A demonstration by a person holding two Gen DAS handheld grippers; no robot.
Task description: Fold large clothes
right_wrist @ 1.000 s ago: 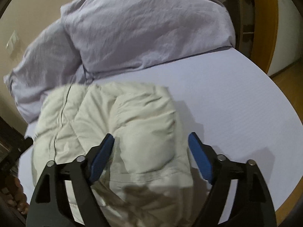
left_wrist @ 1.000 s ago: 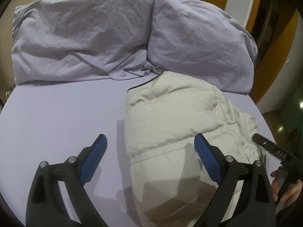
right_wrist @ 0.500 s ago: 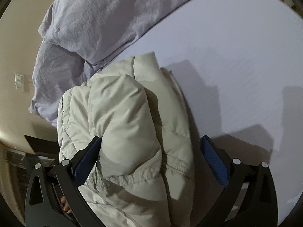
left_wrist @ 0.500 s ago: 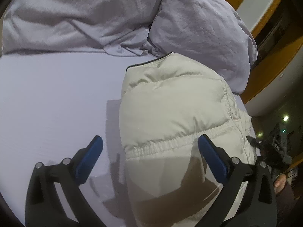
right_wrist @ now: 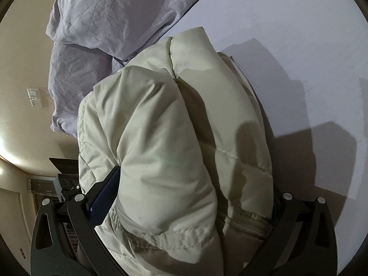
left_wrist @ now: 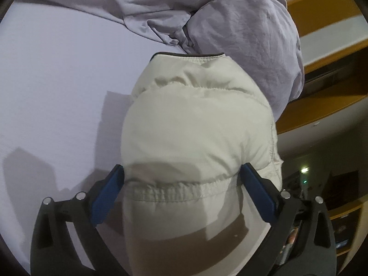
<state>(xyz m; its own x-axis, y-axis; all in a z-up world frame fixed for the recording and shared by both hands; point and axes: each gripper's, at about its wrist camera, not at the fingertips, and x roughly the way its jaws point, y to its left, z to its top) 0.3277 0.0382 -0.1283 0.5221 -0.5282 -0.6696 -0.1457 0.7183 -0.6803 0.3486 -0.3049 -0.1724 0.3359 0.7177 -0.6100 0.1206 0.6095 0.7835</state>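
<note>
A cream puffer jacket (left_wrist: 197, 128) lies folded in a thick bundle on the lavender bed sheet (left_wrist: 57, 73). My left gripper (left_wrist: 181, 181) is open wide and straddles the jacket's near end with its elastic hem; the blue pads (left_wrist: 107, 193) sit right beside the fabric on either side. The same jacket (right_wrist: 161, 138) fills the right wrist view, bulging up between the fingers of my right gripper (right_wrist: 191, 197), which is open at full width. Its left pad (right_wrist: 103, 197) shows beside the jacket. The right pad is hidden behind the padding.
A crumpled lavender duvet (left_wrist: 241, 23) is heaped at the far end of the bed, touching the jacket's collar. Bare sheet (right_wrist: 299, 34) spreads beside the jacket. Off the bed edge stand wooden furniture (left_wrist: 322, 53) and a wall with switches (right_wrist: 34, 96).
Both grippers have dropped and rolled closer to the jacket, which now sits between each pair of fingers. The right jaws widened in the first half second.
</note>
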